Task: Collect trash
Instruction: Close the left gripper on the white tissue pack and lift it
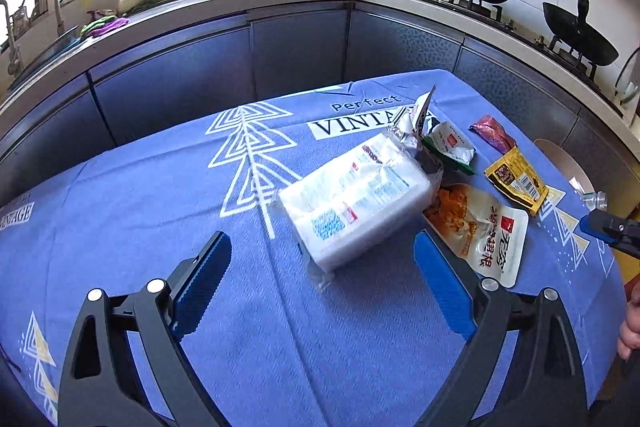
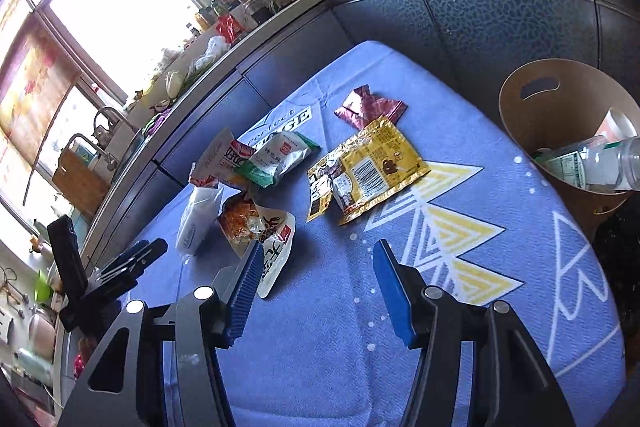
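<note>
Both claws hang over a surface [image 1: 140, 187] w/ a blue printed cloth, kitchen counter behind.

Left claw [image 1: 322, 247]: spread wide, nothing between the pads. It points at a white tissue pack [image 1: 356, 199] lying just ahead of its tips, not touching.

Right claw [image 2: 318, 259]: partly spread, empty, only cloth showing in the gap. Its left finger [image 2: 246, 287] overlaps the edge of an orange-and-white snack pouch [image 2: 264, 227] in the right wrist view; can't tell if it touches.

Trash is scattered mid-surface: yellow wrapper [image 2: 368, 171] near the middle, maroon foil wrapper [image 2: 370, 107] just beyond it, green-and-white packet [image 2: 280, 157] to the left, red-and-white torn packet [image 2: 218, 157] beside that, tissue pack nearest the counter side. Pouch and tissue pack lie close together, edges overlapping.

Brown paper bin [image 2: 560, 115] stands off the surface's right edge; a clear plastic bottle [image 2: 600, 163] and other bits lie inside it.
</note>
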Motion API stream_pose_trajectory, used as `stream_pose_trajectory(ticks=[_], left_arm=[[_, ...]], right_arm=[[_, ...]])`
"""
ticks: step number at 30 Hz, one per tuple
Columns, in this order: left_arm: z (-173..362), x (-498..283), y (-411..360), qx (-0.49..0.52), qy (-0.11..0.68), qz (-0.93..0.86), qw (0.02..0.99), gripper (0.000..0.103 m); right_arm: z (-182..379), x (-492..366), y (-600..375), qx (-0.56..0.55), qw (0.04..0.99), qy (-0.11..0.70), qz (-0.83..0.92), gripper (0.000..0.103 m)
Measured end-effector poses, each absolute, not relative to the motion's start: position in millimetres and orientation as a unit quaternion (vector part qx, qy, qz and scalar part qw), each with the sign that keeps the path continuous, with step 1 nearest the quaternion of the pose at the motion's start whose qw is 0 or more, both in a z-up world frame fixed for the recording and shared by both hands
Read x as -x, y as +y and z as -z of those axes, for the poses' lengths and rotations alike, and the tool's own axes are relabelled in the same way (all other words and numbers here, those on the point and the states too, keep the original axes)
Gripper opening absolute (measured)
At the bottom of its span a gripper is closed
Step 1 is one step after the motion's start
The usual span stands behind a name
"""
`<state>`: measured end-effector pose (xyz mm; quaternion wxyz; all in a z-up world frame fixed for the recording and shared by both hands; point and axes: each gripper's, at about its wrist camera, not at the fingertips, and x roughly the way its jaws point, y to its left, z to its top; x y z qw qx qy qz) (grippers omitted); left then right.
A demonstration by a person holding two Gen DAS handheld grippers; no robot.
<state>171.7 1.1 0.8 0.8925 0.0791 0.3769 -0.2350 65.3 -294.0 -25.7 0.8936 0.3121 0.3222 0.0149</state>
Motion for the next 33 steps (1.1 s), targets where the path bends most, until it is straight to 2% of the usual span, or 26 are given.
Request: stream_pose_trajectory(ticks=[10, 15, 16, 17, 18, 19, 20, 22, 23, 25, 26, 27, 28, 32, 33], left_arm=[[22.5, -212.3, -53.9, -0.177, 0.398, 0.346, 0.831, 0.097], [34.1, -208.9, -64.5, -0.225, 0.382, 0.351, 0.824, 0.097], [34.2, -209.2, -64.1, -0.226, 0.380, 0.351, 0.825, 0.097], [33.6, -208.5, -62.7, -0.222, 0.376, 0.351, 0.828, 0.096], [33.4, -207.3, -61.7, -0.223, 0.373, 0.344, 0.832, 0.089], [33.1, -204.6, -60.3, -0.231, 0.367, 0.331, 0.838, 0.076], [33.3, -201.5, -59.1, -0.241, 0.364, 0.320, 0.841, 0.071], [30.8, -194.2, -54.7, -0.251, 0.359, 0.307, 0.845, 0.054], [28.3, -189.8, -51.7, -0.251, 0.357, 0.306, 0.846, 0.050], [22.7, -178.6, -44.2, -0.243, 0.358, 0.308, 0.847, 0.031], [21.0, -172.9, -41.0, -0.241, 0.358, 0.307, 0.848, 0.026], [19.8, -167.3, -37.5, -0.236, 0.363, 0.311, 0.846, 0.014], [19.5, -162.1, -34.0, -0.230, 0.371, 0.315, 0.843, 0.008], [23.2, -140.0, -22.0, -0.209, 0.394, 0.331, 0.831, 0.012], [22.9, -134.8, -20.3, -0.212, 0.394, 0.328, 0.832, 0.024]], right_arm=[[47.5, -114.1, -276.1, -0.329, 0.871, 0.361, -0.049, 0.058], [51.2, -127.6, -267.1, -0.328, 0.872, 0.359, -0.052, 0.058], [50.9, -129.7, -265.1, -0.329, 0.872, 0.359, -0.054, 0.056], [51.5, -131.3, -262.7, -0.331, 0.870, 0.361, -0.060, 0.040], [52.9, -133.2, -258.6, -0.330, 0.867, 0.366, -0.071, 0.028], [54.0, -133.0, -254.9, -0.327, 0.865, 0.372, -0.078, 0.010], [53.6, -131.3, -252.2, -0.325, 0.866, 0.371, -0.083, 0.010], [51.5, -124.9, -246.8, -0.325, 0.867, 0.367, -0.094, 0.007], [50.2, -120.6, -244.5, -0.326, 0.866, 0.366, -0.102, 0.005], [47.2, -109.5, -241.5, -0.325, 0.865, 0.365, -0.112, 0.004], [46.0, -103.5, -240.3, -0.323, 0.865, 0.366, -0.116, 0.004], [45.3, -96.1, -239.6, -0.322, 0.864, 0.367, -0.121, 0.004], [44.6, -89.2, -240.9, -0.321, 0.864, 0.368, -0.124, 0.004], [44.1, -56.2, -247.8, -0.315, 0.865, 0.369, -0.128, 0.004], [45.7, -50.1, -250.8, -0.318, 0.864, 0.369, -0.125, 0.004]])
